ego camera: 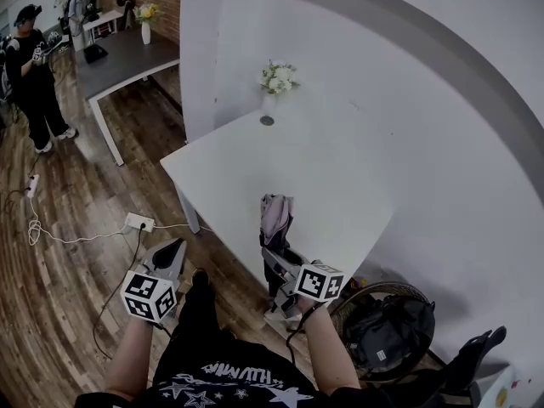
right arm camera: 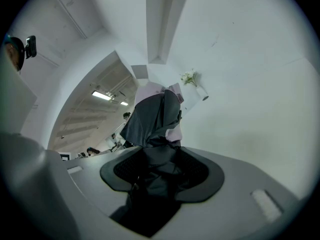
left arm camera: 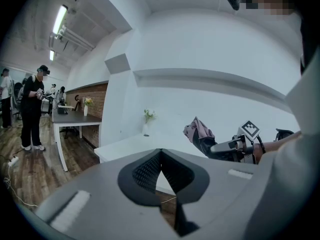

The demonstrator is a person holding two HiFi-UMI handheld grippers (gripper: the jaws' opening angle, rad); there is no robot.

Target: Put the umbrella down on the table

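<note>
While the umbrella (ego camera: 276, 215) was clamped in the right gripper (ego camera: 282, 269), the job was, by my reckoning, not yet done: it had been brought to the table (ego camera: 229, 168) but not laid on it. It stood over the table's near edge, its top leaning in over the white surface. Seen from the left gripper's side it looked clear of the top rather than resting on it. What was left, I judged, was to lower it flat onto the table and let go.

The umbrella was folded up, a loose bundle of dark grey cloth with pale pinkish panels showing near the top, the fabric bunched and not strapped tight. Its lower part sat deep between the right gripper's jaws, which stood wide around the thick bundle and pressed on it from both sides.

The left gripper (ego camera: 170, 255) hung off the table's near corner, over the wooden floor, its jaws closed together with nothing between them.

At the table's far end stood a small vase of flowers (ego camera: 277, 78) with a little dark disc (ego camera: 267, 120) just in front of it. The stretch of table between those and the umbrella was bare.
</note>
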